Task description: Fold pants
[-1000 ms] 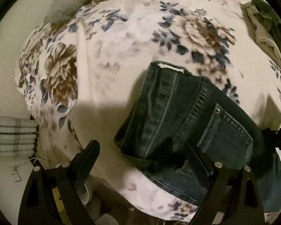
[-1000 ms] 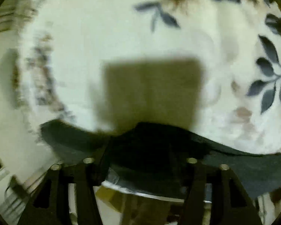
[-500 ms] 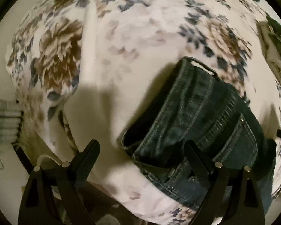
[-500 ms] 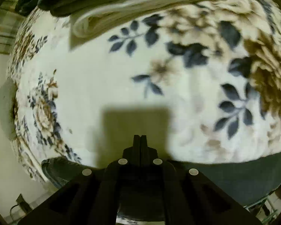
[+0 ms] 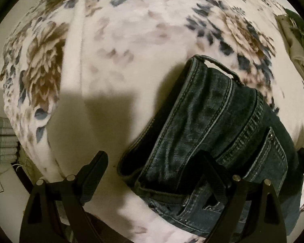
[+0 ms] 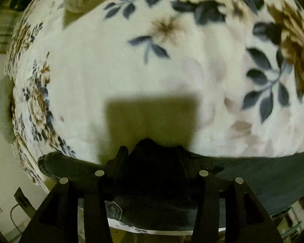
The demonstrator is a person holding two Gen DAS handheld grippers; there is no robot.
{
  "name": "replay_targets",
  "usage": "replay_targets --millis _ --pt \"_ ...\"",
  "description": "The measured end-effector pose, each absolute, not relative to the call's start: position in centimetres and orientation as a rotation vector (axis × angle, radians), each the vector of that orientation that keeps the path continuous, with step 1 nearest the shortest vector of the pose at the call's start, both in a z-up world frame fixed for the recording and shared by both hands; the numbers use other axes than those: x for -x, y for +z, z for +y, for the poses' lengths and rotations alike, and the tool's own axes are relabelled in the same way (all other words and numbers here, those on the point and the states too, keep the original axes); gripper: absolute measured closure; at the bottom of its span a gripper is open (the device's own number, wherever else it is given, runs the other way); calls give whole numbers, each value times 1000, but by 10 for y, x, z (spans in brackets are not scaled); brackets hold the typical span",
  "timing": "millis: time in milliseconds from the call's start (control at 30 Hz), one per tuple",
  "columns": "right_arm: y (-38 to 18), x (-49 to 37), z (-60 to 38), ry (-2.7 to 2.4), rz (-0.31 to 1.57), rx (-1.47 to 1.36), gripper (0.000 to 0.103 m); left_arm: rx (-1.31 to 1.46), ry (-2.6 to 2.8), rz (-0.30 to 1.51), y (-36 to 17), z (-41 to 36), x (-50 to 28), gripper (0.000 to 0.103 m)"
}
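both grippers at the folded jeans

the left gripper (image 5: 152, 168) has its fingers spread wide; the folded dark denim pants (image 5: 216, 133) lie on a floral blanket (image 5: 131, 40), under and ahead of its right finger. the right gripper (image 6: 152, 158) has its fingers parted, with a dark bunch of pants (image 6: 156, 174) between them; whether they pinch it cannot be told.

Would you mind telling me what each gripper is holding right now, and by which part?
Left gripper: open, holding nothing. Right gripper: dark blue denim pants lie between its spread fingers, but a grip cannot be told.
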State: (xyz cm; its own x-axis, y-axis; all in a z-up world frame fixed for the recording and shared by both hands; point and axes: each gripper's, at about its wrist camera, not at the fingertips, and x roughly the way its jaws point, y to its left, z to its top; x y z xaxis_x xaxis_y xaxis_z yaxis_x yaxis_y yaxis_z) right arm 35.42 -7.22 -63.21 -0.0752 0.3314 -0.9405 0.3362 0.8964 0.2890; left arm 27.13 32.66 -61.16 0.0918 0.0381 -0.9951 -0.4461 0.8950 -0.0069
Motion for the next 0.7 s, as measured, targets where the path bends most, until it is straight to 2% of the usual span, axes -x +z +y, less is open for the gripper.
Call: replay_targets --millis 33,100,167,267,333,400,567,633,667,700 --pt "-633 -355 -73 3 1672 -525 52 359 361 1441 -612 323 -276 15" --pt "-633 -356 -76 12 1684 -538 52 418 309 1435 -617 328 -278 39" --pt "-633 -355 -82 14 1684 -585 52 426 274 1418 -615 320 -279 51" --pt "-633 -354 -87 21 1698 -623 52 418 282 1412 -615 321 -279 50" --pt "-635 -354 -83 28 1712 -611 52 472 283 1418 -619 327 -277 46" --pt "-637 -355 -78 26 1728 -593 52 538 291 1428 -629 340 -275 31" --pt "-654 -363 -56 21 1801 -517 44 539 280 1405 -640 344 -274 29" --pt "-660 -366 -48 21 1825 -450 45 535 255 1378 -638 341 -272 41" --pt "-659 -367 -44 7 1820 -398 53 533 228 1354 -636 338 -271 57" --pt "-657 -367 -43 3 1811 -377 67 485 228 1342 -630 329 -272 68"
